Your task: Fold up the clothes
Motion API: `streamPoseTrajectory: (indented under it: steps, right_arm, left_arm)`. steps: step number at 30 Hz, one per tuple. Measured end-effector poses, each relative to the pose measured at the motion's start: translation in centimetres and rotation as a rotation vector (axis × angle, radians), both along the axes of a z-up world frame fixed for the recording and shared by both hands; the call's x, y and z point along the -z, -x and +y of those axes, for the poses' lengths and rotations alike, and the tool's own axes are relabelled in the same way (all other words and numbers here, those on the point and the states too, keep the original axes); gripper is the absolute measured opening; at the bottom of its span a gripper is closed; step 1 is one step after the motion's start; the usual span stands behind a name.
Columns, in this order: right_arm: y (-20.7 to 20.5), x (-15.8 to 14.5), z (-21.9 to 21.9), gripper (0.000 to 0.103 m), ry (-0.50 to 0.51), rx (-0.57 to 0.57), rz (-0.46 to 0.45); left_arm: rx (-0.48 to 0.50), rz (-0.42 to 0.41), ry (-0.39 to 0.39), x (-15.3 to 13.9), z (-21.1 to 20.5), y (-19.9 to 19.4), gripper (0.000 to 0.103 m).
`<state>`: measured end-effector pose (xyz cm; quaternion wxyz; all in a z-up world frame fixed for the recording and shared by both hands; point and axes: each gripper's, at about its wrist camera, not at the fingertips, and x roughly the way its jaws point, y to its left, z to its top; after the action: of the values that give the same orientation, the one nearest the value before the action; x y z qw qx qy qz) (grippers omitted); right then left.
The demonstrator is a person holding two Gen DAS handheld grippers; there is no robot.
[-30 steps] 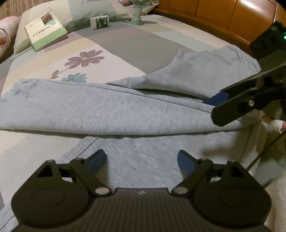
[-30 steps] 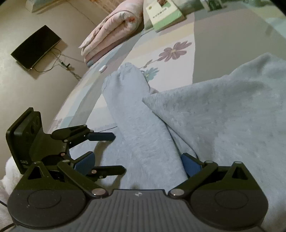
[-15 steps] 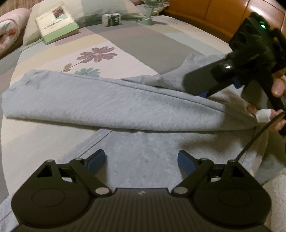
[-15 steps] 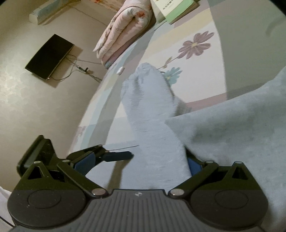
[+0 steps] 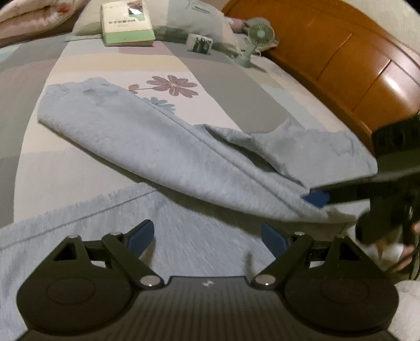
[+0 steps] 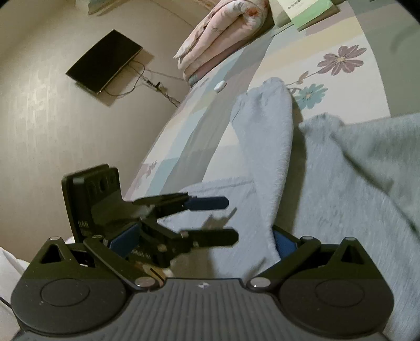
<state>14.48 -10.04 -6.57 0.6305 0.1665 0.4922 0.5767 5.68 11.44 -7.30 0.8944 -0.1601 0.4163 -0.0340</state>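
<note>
Light grey fleece sweatpants (image 5: 162,147) spread across patchwork floral bed (image 5: 236,86), one leg folded over. Left tool (image 5: 207,236) released, fingers wide, above fabric at 6 o'clock. Right tool (image 6: 207,244) spread wide, fabric fold between fingers.

One grey garment (image 5: 162,147) lay on one patchwork bedspread (image 5: 236,86), and two grippers were in view: the left gripper (image 5: 207,236) and the right gripper (image 6: 204,241). Near the head of the bed there were one book (image 5: 126,23), one small box (image 5: 199,43), one handheld fan (image 5: 256,36) and one pillow (image 5: 189,18). There was also one rolled pink quilt (image 6: 223,34), one dark flat screen (image 6: 103,61) and one wooden headboard (image 5: 341,60).
</note>
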Motion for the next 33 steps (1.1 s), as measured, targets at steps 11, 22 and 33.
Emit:
streamPoseTrajectory:
  steps: [11, 22, 33]
  right_arm:
    - [4.8, 0.4, -1.2, 0.103, 0.065, 0.022, 0.003]
    - [4.8, -0.9, -8.3, 0.103, 0.05, 0.303, -0.052]
    - [4.1, 1.0, -10.2, 0.103, 0.05, 0.439, -0.012]
  left_arm:
    - [-0.018, 0.006, 0.134, 1.6, 0.3, 1.2, 0.088]
    - [-0.081, -0.04, 0.396, 3.8, 2.5, -1.8, 0.089]
    - [-0.218, -0.11, 0.576, 5.7, 5.8, -5.2, 0.089]
